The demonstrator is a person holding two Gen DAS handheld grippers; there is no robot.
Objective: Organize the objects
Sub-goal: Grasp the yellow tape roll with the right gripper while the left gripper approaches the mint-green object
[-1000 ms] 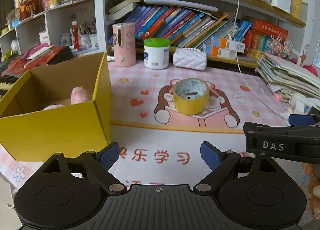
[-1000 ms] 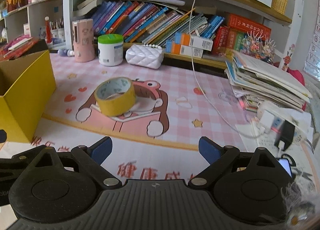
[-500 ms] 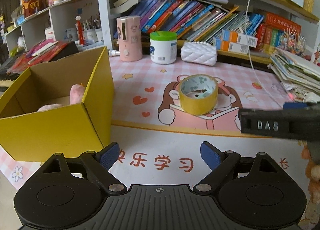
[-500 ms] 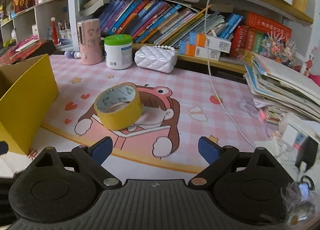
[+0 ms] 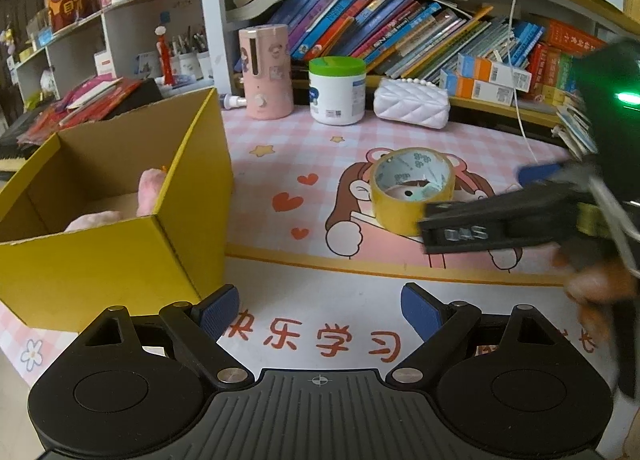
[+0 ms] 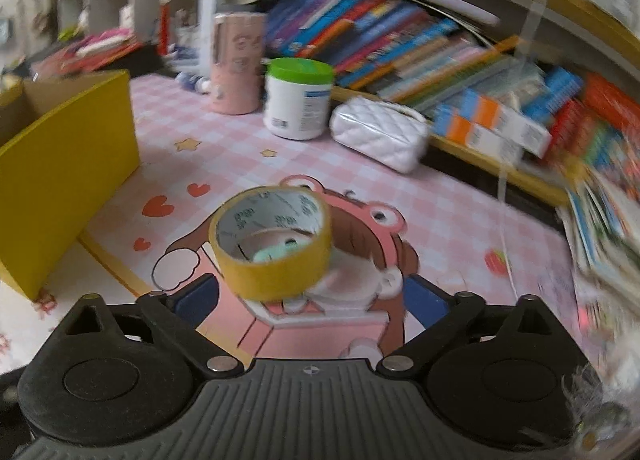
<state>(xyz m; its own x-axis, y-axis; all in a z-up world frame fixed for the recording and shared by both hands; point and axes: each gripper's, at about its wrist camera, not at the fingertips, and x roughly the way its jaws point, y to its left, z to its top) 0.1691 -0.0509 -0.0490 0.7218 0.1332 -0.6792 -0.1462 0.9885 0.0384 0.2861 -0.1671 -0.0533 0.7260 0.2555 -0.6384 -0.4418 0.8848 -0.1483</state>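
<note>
A yellow tape roll (image 5: 412, 189) lies flat on the pink cartoon desk mat (image 5: 304, 147). In the right wrist view the tape roll (image 6: 274, 240) sits just ahead of my open right gripper (image 6: 310, 298), between its blue fingertips, not touched. In the left wrist view my right gripper (image 5: 500, 199) reaches in from the right beside the roll. My left gripper (image 5: 320, 310) is open and empty, low over the mat's front. An open yellow cardboard box (image 5: 120, 195) with a pink plush toy (image 5: 148, 191) inside stands at the left.
A pink canister (image 5: 266, 71), a white jar with a green lid (image 5: 337, 89) and a white quilted pouch (image 5: 412, 107) stand at the back of the mat. Bookshelves (image 5: 400, 35) rise behind. A paper stack (image 6: 608, 227) lies at the right.
My right gripper has moved forward and left to the tape roll, which now sits between its open fingers. My left gripper has shifted slightly and stays open.
</note>
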